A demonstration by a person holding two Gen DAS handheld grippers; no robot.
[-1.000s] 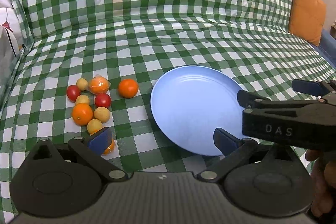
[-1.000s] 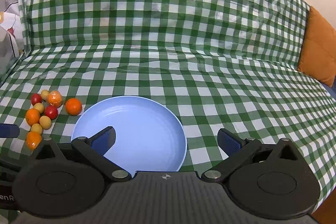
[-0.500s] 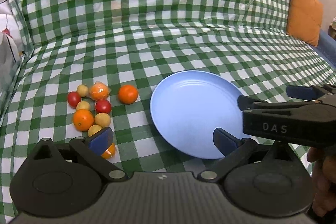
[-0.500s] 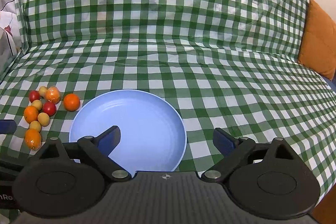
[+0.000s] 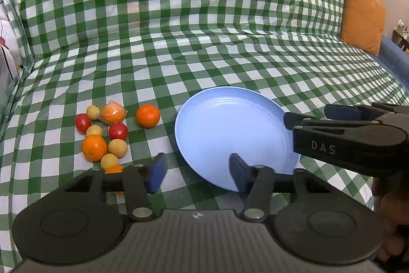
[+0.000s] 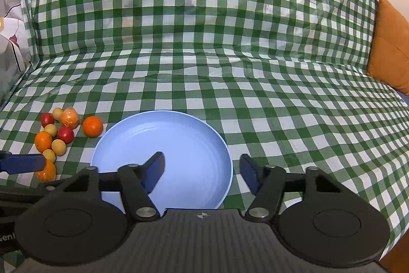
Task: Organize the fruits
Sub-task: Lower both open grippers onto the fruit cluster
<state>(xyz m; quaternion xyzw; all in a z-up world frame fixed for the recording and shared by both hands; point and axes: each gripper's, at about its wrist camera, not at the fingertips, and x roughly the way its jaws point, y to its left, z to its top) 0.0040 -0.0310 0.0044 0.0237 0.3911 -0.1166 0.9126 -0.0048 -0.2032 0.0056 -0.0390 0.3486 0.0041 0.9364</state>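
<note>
An empty light-blue plate (image 5: pixel 230 127) lies on the green checked cloth; it also shows in the right wrist view (image 6: pixel 179 142). Left of it is a cluster of fruit: several oranges, including a lone one (image 5: pixel 147 116) nearest the plate, one wrapped in plastic (image 5: pixel 113 113), two red fruits (image 5: pixel 118 131) and several small yellow ones (image 5: pixel 117 148). The cluster also shows in the right wrist view (image 6: pixel 58 134). My left gripper (image 5: pixel 196 172) is open and empty, near the plate's front-left rim. My right gripper (image 6: pixel 202 169) is open and empty above the plate's front edge.
The checked cloth (image 5: pixel 204 55) covers a sofa seat and backrest. An orange cushion (image 5: pixel 363 14) stands at the far right. White fabric (image 6: pixel 10 42) lies at the left edge. The right gripper's body (image 5: pixel 350 142) crosses the left wrist view at the plate's right side.
Both grippers' jaws have narrowed from wide open. Both views have drawn back slightly, so the plate and fruit sit lower and nearer the fingers.
</note>
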